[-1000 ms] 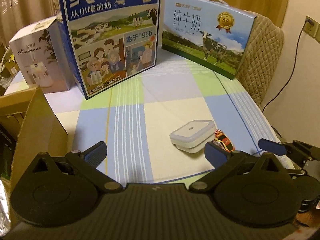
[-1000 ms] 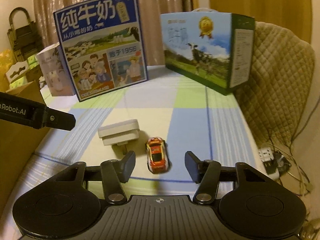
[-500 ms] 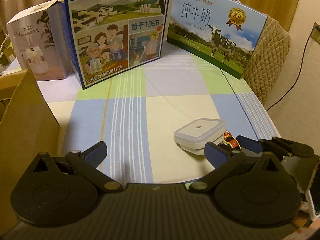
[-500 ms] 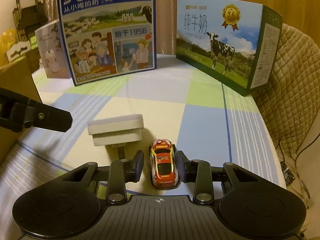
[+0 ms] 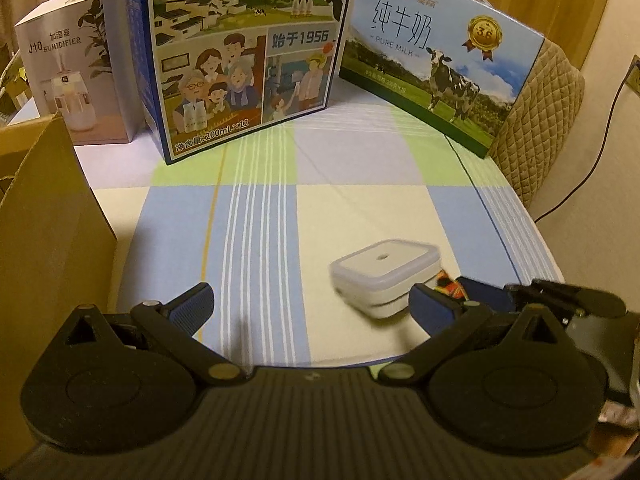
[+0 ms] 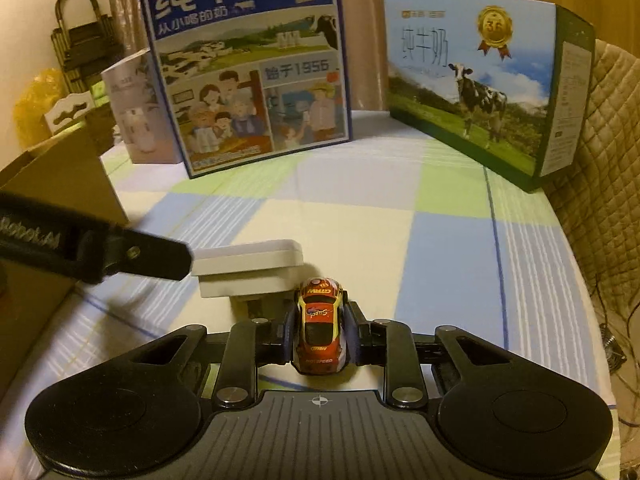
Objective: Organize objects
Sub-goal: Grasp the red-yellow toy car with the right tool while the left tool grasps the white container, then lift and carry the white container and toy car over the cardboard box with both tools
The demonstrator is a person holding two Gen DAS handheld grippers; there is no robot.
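R fingers (image 6: 319, 330) just closed — clamping toy car (image 6: 319, 330), L fingers (image 5: 312, 304) wide, empty

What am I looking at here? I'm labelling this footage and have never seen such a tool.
A person holds a hand-held claw in each hand, and each picture comes from a camera on one claw, looking along its fingers. In the right claw's view, the right claw has just closed on a small toy car. In the left claw's view, the left claw stands open and empty above the checked tablecloth. A white lidded container sits beside the car. Two milk cartons and a humidifier box stand behind.
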